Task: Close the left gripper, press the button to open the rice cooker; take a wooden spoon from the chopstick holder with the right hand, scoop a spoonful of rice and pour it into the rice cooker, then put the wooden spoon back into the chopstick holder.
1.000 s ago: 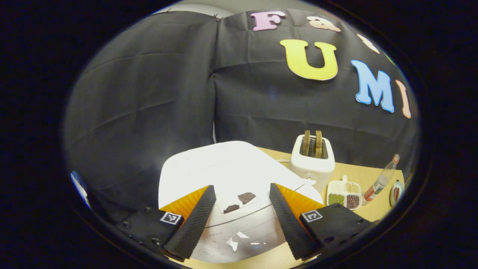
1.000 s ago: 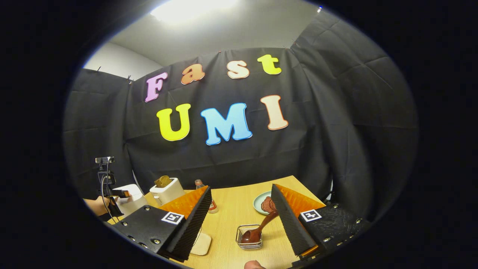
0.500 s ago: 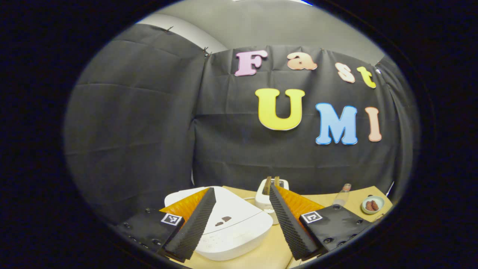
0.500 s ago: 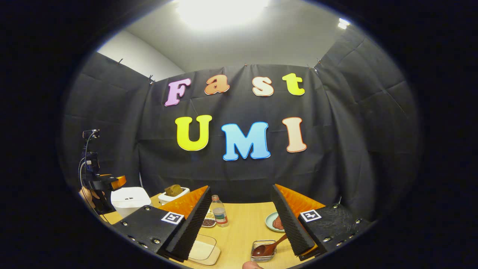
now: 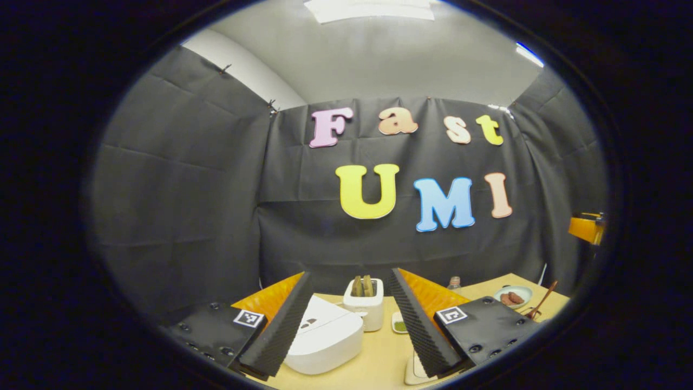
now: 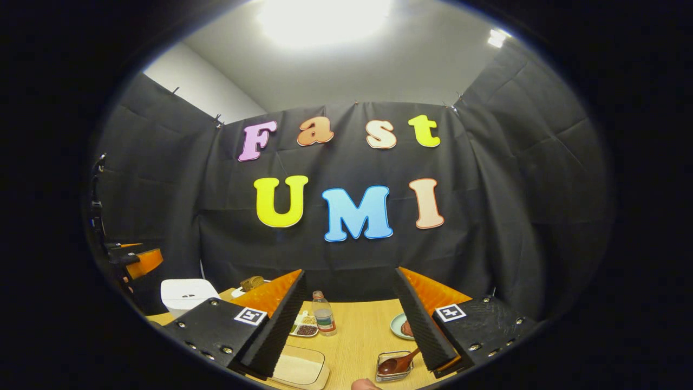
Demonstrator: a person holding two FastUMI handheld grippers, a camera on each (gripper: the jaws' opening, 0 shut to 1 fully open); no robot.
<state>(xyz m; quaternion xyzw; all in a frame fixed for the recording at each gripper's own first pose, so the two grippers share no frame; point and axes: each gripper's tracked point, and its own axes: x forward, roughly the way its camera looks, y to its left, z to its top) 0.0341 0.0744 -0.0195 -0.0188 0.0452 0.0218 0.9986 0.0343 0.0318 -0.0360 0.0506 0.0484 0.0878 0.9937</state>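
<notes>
The white rice cooker [image 5: 325,338] sits low between my left gripper's fingers with its lid down, some way off; it also stands at the table's left end [image 6: 187,295]. My left gripper [image 5: 351,276] is open and holds nothing. My right gripper [image 6: 349,273] is open too, raised above the table. The dark wooden spoon [image 6: 398,362] leans in the small wire chopstick holder [image 6: 394,371] just inside the right finger. A shallow clear container of rice [image 6: 295,369] lies by the other finger. The spoon's handle [image 5: 543,300] sticks up at the far right.
A white toaster [image 5: 365,303] with bread stands behind the cooker. A divided dish of grains [image 6: 306,326], a small bottle [image 6: 324,314] and a plate with reddish pieces [image 6: 403,325] sit mid-table. A thumb [image 6: 368,384] shows at the bottom edge. The wooden table [image 6: 357,338] runs to the black wall.
Both grippers have drawn back and tilted up from the table. The cooker has shrunk from close under the left fingers to well off. The cooker's lid stays down; both grippers stay open.
</notes>
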